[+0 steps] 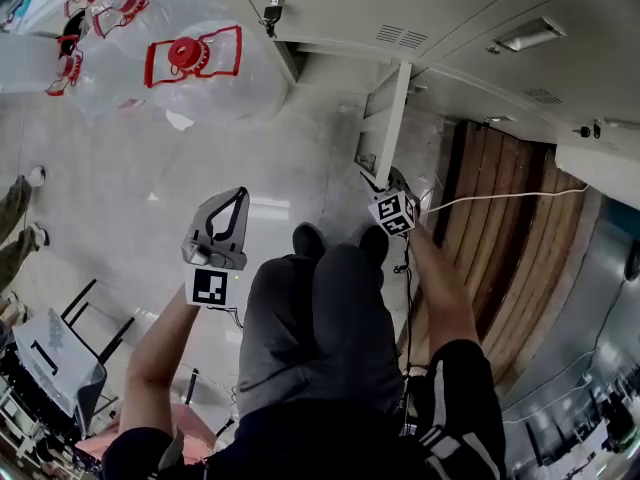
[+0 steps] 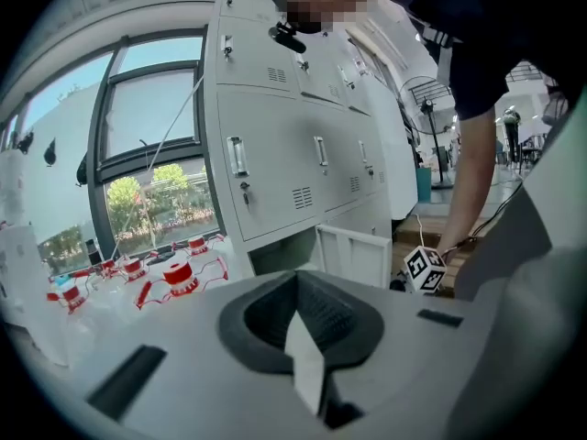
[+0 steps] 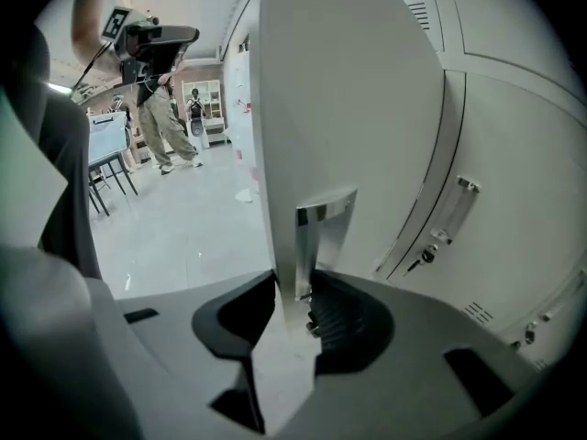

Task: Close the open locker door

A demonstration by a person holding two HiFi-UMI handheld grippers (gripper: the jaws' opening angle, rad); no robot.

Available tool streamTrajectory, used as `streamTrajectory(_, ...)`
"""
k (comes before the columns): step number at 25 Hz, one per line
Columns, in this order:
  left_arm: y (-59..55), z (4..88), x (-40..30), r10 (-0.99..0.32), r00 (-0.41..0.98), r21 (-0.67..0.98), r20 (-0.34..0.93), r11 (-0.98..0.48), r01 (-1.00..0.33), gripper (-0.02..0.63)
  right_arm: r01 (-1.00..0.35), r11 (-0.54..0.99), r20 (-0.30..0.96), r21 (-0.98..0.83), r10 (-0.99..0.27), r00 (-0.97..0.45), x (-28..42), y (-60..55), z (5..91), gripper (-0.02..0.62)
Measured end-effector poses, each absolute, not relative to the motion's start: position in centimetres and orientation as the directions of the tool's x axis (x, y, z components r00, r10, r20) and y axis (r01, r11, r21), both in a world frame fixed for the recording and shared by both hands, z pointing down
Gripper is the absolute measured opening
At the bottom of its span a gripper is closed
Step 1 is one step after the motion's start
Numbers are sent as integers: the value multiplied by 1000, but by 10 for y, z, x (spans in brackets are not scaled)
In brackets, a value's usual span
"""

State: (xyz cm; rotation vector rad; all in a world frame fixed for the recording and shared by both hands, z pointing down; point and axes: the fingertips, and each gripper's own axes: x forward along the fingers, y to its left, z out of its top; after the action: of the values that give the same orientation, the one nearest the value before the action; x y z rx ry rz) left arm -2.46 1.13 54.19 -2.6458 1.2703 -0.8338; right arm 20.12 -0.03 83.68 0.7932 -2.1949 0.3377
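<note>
**Your right gripper (image 3: 293, 293) holds the door (image 3: 348, 108) edge**

Its jaws are clamped on the free edge, beside the chrome handle (image 3: 323, 220). The left gripper (image 2: 303, 342) is closed and empty. The door belongs to the lockers' (image 2: 284, 145) bottom row, near the window (image 2: 156, 154). It stands well out from its opening, long axis upright, free edge pointing into the room. My judgement: push along the hinge arc, don't twist the panel, and let go only once it sits flush.

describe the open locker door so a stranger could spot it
Find the bank of pale grey lockers beside the big window. In its bottom row, nearest the red-capped water bottles, one locker door stands swung out. Its neighbours are all shut flush, and the right gripper grips its edge.
</note>
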Motion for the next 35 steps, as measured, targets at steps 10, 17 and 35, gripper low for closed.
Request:
streamTrajectory(10, -8, 552, -41, -770, 475, -322, 425, -619, -716, 5, -619, 784, 711, -44, -411, -571, 150, -16, 837, 120)
streamTrajectory(17, -20, 548, -46, -789, 446, -285, 423, -583, -761, 5, -665, 743, 743, -75, -403, -535, 143, -19, 837, 119)
streamTrajectory(35, -41, 580, -80, -656, 626, -252, 422, -748, -614, 5, -793, 609, 705, -15, -556, -441, 99, -47, 835, 115)
